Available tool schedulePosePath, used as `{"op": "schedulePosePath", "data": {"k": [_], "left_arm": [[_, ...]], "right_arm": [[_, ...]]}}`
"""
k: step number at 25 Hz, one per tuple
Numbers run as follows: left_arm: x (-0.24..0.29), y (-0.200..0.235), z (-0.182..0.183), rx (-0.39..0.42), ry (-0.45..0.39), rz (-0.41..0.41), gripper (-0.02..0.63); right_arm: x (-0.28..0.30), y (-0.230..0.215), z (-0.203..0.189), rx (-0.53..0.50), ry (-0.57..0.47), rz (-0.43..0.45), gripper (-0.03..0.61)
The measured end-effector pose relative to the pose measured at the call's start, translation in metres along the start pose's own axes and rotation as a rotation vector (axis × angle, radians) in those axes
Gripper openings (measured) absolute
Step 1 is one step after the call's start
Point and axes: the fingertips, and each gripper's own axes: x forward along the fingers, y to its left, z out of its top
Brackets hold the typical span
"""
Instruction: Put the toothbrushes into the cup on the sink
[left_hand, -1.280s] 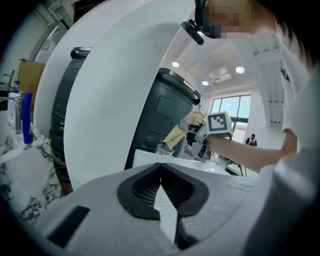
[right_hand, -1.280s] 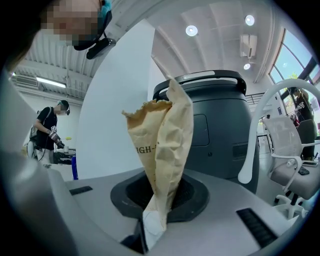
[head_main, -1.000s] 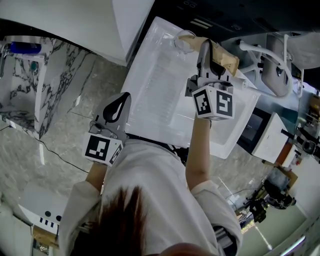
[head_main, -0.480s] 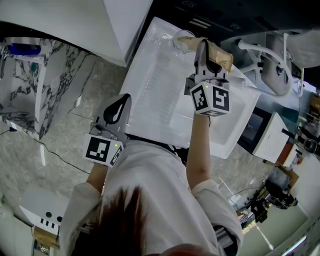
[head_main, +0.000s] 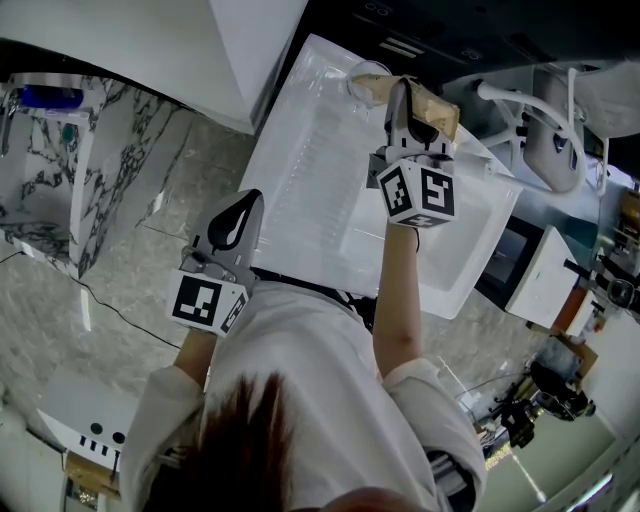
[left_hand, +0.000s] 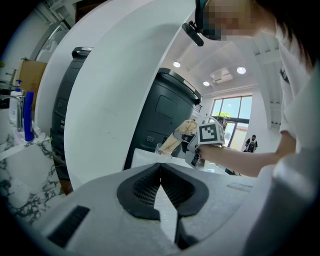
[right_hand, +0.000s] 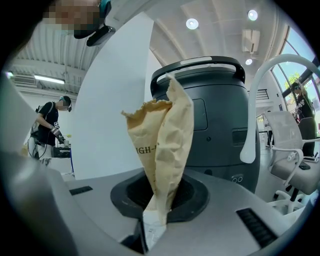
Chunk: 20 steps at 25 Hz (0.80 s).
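My right gripper (head_main: 406, 95) is shut on a tan paper packet (head_main: 437, 112), held over the far end of the white sink (head_main: 300, 190). In the right gripper view the crumpled packet (right_hand: 162, 140) stands up out of the jaws of that gripper (right_hand: 156, 202); what is inside it is hidden. A clear cup (head_main: 364, 80) stands at the sink's far rim, just left of the packet. My left gripper (head_main: 238, 205) hangs at the sink's near left edge, its jaws together and empty (left_hand: 160, 172). From there I see the packet (left_hand: 181, 135) beside the cup (left_hand: 162, 149).
A dark grey bin (right_hand: 210, 115) stands behind the sink. A white panel (head_main: 260, 40) rises to the left of it. A marble counter (head_main: 110, 150) lies further left. A white chair (head_main: 550, 130) and a curved white tube (right_hand: 262, 95) are on the right.
My right gripper has shifted a little toward the far rim and the cup, carrying the packet with it. The left gripper has stayed where it was.
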Motion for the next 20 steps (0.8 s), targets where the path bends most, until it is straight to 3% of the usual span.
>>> {"op": "schedulePosePath", "data": {"k": [20], "left_arm": [[-0.001, 0.004, -0.002, -0.011, 0.009, 0.006, 0.015]], "right_arm": [[0.016, -0.001, -0.025, -0.033, 0.041, 0.003, 0.052]]}}
